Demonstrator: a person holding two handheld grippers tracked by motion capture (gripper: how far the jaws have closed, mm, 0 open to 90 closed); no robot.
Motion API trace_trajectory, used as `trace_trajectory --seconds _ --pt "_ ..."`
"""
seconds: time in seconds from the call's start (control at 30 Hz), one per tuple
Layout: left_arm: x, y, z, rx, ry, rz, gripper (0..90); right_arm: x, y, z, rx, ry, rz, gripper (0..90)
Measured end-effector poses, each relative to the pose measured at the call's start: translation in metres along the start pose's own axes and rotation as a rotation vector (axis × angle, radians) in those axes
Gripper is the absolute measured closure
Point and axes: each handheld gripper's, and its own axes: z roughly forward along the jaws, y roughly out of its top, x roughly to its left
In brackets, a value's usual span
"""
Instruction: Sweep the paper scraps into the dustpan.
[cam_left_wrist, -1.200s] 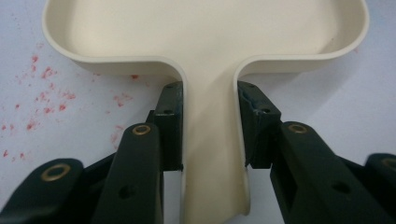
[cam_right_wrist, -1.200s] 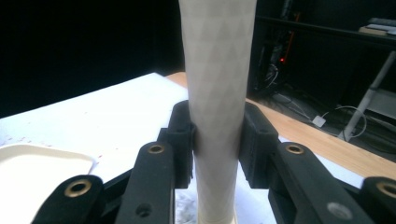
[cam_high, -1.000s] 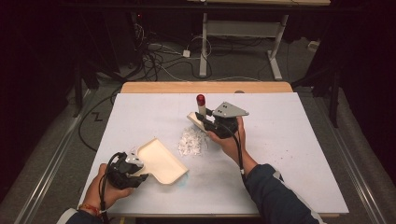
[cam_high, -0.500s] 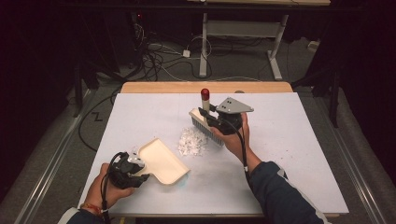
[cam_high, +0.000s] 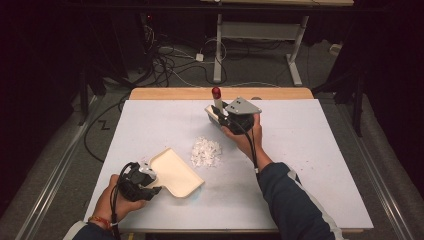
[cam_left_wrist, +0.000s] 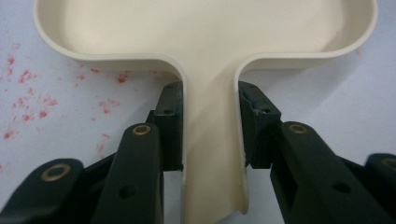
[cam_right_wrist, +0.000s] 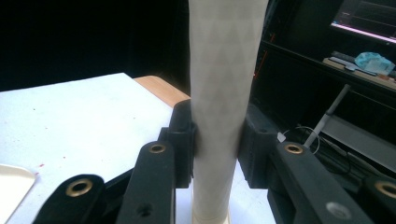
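Brush (cam_high: 216, 106) lifted, far side of table (cam_high: 310, 165), beyond scraps (cam_high: 205, 151).
Right gripper (cam_high: 222, 117) clamps its handle, just carried farther back; left gripper (cam_high: 152, 187) clamps dustpan (cam_high: 175, 172) near-left. Sweep comes next.

White-covered table (cam_high: 310, 165) with dustpan (cam_high: 176, 172), white scraps (cam_high: 205, 152)

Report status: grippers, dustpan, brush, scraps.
Left gripper shut on dustpan handle, pan flat on table. Right gripper shut on brush handle, brush beyond scraps. Nothing between scraps and pan.

Black fingers (cam_left_wrist: 170, 126), brass rivets, dark blue sleeve (cam_high: 295, 200), red wristband (cam_high: 100, 220)
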Motion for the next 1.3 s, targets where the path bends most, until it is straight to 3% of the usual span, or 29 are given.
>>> trace_trajectory --seconds 0.07,0.1,0.13,0.17,0.2,0.23,0.27,0.3,0.5,0.77,1.03,1.17,1.3 --pt "0.0 0.0 0.0 -0.002 -0.002 0.003 63.4 0.003 -0.003 0.005 0.008 0.024 0.007 70.7" --pt "0.0 0.001 0.0 -0.005 -0.002 0.003 63.5 0.007 -0.007 0.008 -0.007 0.086 0.047 70.6" --pt "0.001 0.001 0.0 -0.009 -0.002 0.003 63.5 0.007 -0.007 0.008 -0.007 0.086 0.047 70.6" --pt "0.0 0.003 0.001 -0.01 0.001 0.006 63.4 0.015 -0.007 0.007 -0.012 0.131 0.057 70.1" --pt "0.0 0.003 0.001 -0.01 0.001 0.006 63.4 0.015 -0.007 0.007 -0.012 0.131 0.057 70.1" --pt "-0.001 0.004 0.002 -0.007 0.007 0.009 63.4 0.024 -0.008 0.005 -0.022 0.175 0.05 70.0" --pt "-0.001 0.004 0.002 -0.007 0.007 0.009 63.4 0.024 -0.008 0.005 -0.022 0.175 0.05 70.0" --pt "-0.001 0.005 0.003 -0.004 0.007 0.012 63.4 0.032 -0.007 0.003 -0.029 0.218 0.032 69.8" --pt "-0.001 0.013 0.007 -0.007 0.004 0.007 63.4 0.051 -0.006 -0.005 -0.047 0.303 0.021 69.6" --pt "-0.003 0.021 0.011 -0.01 -0.002 0.011 63.4 0.072 -0.002 -0.015 -0.063 0.341 0.031 70.0" --pt "-0.007 0.026 0.016 -0.008 0.003 0.005 63.3 0.101 0.009 -0.022 -0.065 0.347 -0.006 70.6" --pt "-0.008 0.025 0.015 -0.015 0.007 0.006 63.3 0.103 0.016 -0.026 -0.075 0.356 0.019 70.7" --pt "-0.008 0.025 0.015 -0.017 0.009 0.006 63.3 0.103 0.019 -0.028 -0.077 0.336 0.006 70.7"
